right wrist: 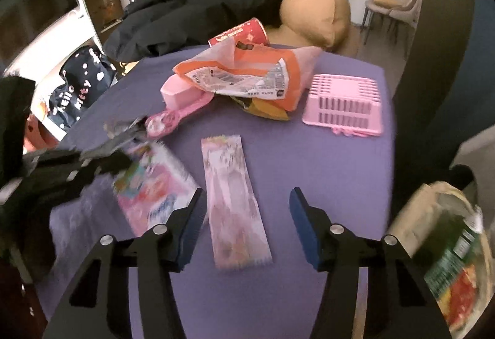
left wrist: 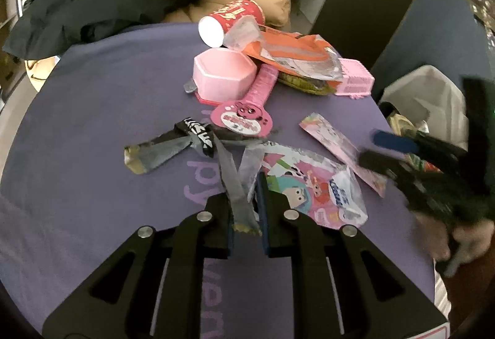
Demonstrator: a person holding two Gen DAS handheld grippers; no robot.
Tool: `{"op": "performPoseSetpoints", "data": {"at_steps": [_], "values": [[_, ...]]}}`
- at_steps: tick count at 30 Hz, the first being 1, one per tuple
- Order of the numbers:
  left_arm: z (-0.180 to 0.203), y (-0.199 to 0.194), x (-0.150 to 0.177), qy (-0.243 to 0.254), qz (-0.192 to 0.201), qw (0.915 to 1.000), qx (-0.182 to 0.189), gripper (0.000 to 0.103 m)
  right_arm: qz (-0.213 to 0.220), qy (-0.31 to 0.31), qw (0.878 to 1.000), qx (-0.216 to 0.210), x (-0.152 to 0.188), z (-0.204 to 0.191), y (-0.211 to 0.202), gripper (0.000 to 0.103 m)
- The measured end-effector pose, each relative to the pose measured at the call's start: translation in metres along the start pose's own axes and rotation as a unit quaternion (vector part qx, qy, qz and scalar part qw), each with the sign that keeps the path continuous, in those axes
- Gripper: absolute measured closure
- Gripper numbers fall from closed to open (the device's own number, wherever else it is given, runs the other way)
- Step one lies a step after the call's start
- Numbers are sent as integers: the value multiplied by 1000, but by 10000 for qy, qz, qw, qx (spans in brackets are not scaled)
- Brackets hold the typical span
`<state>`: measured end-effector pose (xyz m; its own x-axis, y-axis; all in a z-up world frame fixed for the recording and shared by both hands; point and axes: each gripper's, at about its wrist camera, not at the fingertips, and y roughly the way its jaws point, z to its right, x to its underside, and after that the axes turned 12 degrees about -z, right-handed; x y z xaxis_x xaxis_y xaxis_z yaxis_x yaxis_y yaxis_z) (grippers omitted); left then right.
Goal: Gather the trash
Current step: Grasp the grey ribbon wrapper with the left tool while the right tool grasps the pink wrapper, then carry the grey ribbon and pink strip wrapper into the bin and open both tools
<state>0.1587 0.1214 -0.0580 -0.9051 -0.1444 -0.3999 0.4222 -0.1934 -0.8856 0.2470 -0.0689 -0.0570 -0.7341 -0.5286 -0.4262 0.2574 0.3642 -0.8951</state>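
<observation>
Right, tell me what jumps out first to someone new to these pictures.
A heap of bright litter on the purple table: a red cup on its side at the far edge, an orange bag beside it. Nearer, the left gripper pinches a silver wrapper strip, while the open right gripper straddles a long pink wrapper.

Looked steeply down from close above the purple cloth, the left wrist view facing across the litter toward the red cup. Looked likewise from the right wrist view, nearer the pink basket. Shared: cloth, cup, long pink wrapper, orange bag.
</observation>
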Motion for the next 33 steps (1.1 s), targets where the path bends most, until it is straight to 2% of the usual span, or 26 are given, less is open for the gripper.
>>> {"op": "performPoseSetpoints", "data": {"at_steps": [3,5,7,10,13,17,20,22,25,27,29,31,33], "values": [[3,-4,5,127,-26,9998,135,88,-90,-61,9999,-22,-8,-5,12,51],[5,-5,8,149,-52,9997,185,83,-84,-237,9995,191,-8,-11,13,57],[6,-6,11,137,-76,9996,213,77,-80,-334,9986,399,-4,-12,12,73],[8,-7,12,121,-89,9995,278,73,-100,-62,9997,228,2,6,5,84],[9,-12,15,133,-75,9993,351,69,-34,244,9996,152,11,25,-7,90],[8,-25,18,194,38,9987,475,64,176,407,9990,24,24,38,-27,91],[4,-41,16,368,268,9974,567,58,375,417,9984,-3,34,40,-43,91],[-2,-50,9,328,516,9971,452,55,455,382,9982,-40,37,38,-48,91],[-13,-47,-9,144,676,9974,194,52,503,322,9981,-120,38,34,-50,91],[-22,-33,-21,-51,539,9985,-21,52,515,317,9980,-181,40,32,-51,91],[-28,-21,-26,-209,363,9991,-56,52,507,325,9979,-258,42,31,-50,91],[-24,-8,-26,-168,187,9997,-43,52,489,339,9978,-282,45,31,-49,91],[-17,0,-24,-52,127,9994,-323,52,447,348,9981,-260,46,32,-47,91]]}}
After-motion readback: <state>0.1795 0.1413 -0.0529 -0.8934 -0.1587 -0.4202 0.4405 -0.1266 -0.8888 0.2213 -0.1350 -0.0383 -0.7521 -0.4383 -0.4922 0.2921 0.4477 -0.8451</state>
